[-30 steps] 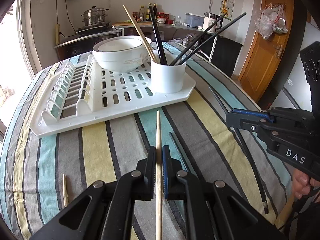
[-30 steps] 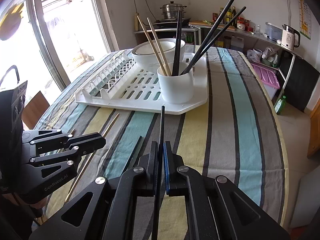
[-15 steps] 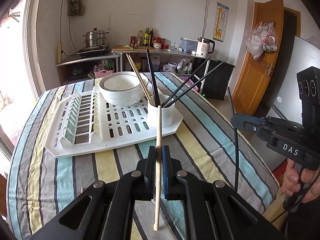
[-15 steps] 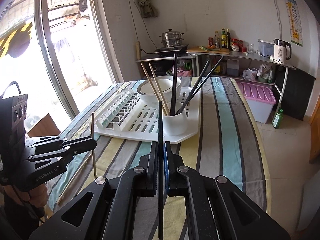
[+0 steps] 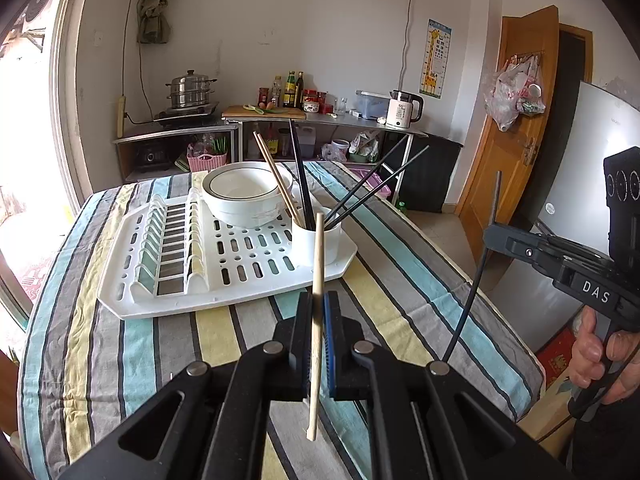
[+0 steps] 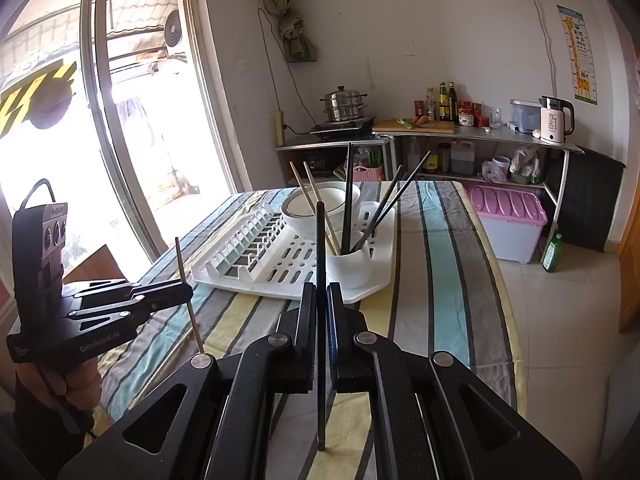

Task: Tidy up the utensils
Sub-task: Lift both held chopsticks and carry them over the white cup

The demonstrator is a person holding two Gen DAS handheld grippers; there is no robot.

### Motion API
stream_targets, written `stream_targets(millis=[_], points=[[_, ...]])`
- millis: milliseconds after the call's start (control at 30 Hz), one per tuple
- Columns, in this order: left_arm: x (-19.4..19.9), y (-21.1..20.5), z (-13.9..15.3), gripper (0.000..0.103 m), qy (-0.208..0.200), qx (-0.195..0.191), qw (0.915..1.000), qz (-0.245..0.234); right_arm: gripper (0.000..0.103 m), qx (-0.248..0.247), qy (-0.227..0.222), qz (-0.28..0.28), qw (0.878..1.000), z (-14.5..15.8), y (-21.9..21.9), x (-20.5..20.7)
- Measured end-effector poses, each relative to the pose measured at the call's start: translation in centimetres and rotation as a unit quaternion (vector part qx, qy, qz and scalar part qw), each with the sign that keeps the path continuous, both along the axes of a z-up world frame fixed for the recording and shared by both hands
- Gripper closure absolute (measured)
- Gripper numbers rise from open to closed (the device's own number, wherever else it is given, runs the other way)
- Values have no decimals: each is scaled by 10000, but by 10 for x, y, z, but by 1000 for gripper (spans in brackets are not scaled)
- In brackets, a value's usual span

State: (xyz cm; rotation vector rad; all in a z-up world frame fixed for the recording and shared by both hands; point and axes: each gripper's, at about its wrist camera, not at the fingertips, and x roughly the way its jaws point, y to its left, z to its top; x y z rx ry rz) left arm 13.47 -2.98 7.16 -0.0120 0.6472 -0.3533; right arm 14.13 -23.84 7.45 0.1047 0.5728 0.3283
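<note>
Round table (image 5: 400, 280) under striped cloth: teal, yellow, grey, black bands. White drying rack (image 5: 240, 256) on far half; stacked bowls (image 5: 244, 196) and white cup (image 5: 316, 244) on rack, cup holding wooden and black chopsticks.

Left gripper (image 5: 316, 312) clenched on wooden chopstick (image 5: 316, 280), near upright, above cloth, clear of table. Right gripper (image 6: 320, 304) clenched on black chopstick (image 6: 320, 248), upright, above cloth.

Room: white walls, glass door left, counter (image 6: 472, 132) with steamer pot (image 6: 344, 104), bottles, kettle (image 6: 554, 120); wooden door (image 5: 516, 120) right; pink-lidded bin (image 6: 508, 216) on tiled floor.
</note>
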Motion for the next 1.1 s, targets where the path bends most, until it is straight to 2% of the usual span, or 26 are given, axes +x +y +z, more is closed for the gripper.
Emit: stream_targets(millis=[400,767,1100], points=[[15,-2,14,97,-53,-4,10000,-41,98,9,-218,-63,9997,15,-3,7],[63,-17,39,97,-62,-46,9999,-151,98,-76,-453,-17,9989,38,5,34],[107,-31,73,97,-317,-231,9990,-192,98,-7,-755,-21,9971,69,11,66]])
